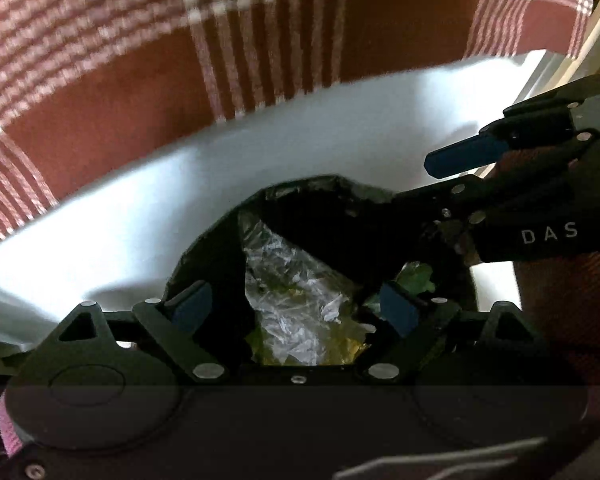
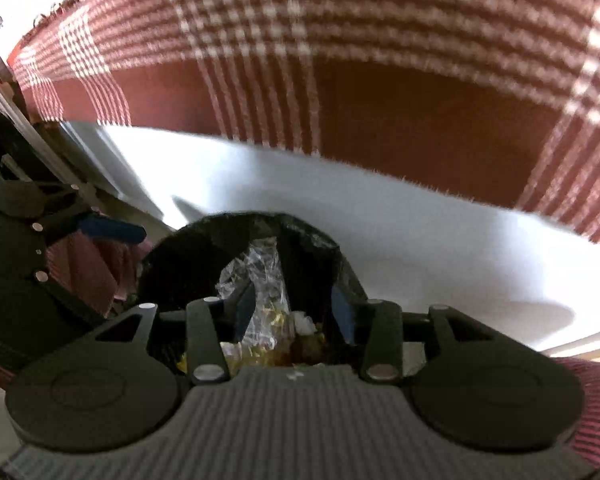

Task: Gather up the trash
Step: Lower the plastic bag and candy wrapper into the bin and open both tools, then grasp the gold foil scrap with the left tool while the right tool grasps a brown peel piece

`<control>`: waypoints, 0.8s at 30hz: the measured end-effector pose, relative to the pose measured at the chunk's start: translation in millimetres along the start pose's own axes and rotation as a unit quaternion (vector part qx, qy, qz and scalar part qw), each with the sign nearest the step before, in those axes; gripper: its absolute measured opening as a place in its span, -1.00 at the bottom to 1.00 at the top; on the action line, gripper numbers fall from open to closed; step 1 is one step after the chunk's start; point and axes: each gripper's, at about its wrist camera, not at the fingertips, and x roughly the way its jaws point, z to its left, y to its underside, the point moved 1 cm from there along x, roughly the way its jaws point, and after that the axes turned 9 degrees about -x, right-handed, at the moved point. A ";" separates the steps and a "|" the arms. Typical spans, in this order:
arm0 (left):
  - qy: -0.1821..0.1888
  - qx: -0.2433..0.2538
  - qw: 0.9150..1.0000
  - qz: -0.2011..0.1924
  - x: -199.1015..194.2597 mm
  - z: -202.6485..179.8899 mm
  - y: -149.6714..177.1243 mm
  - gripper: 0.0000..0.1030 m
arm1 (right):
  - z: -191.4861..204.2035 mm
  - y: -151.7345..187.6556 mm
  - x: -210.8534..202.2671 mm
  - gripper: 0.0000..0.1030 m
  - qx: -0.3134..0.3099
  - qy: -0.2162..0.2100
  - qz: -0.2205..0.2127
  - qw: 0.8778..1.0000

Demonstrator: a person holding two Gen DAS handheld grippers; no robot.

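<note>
Both wrist views look down into a black trash bag [image 1: 216, 248] sitting against a white surface [image 1: 140, 208], with a red-and-white checked cloth [image 1: 120, 60] behind it. Inside the bag lies crumpled clear plastic [image 1: 296, 304] over yellow and green scraps.

The left gripper [image 1: 296, 304] hangs directly over the bag's mouth, its blue-padded fingers [image 1: 192, 306] spread apart — the trash shows in the gap between them, not pinched.

The right gripper [image 2: 294, 310] is also at the mouth, fingers spread, with the clear plastic [image 2: 260, 280] just beyond and between them. In the left view its lower finger lies on the bag's far rim; its upper blue finger is apart above — touching nothing.
</note>
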 end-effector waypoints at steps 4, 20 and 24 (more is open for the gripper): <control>0.021 0.017 0.999 -0.036 -35.9 -2.0 -11.5 0.75 | -0.4 -10.4 -27.0 0.21 -0.013 -0.010 -0.032 0.999; 0.044 0.028 0.970 -0.239 -138.0 -14.8 -121.0 0.90 | -60.4 -88.1 -150.0 0.37 -0.015 0.068 -0.221 0.973; 0.054 0.003 0.963 -0.265 -120.0 -22.1 -158.4 0.90 | -92.7 -107.2 -158.0 0.37 0.016 0.111 -0.232 0.966</control>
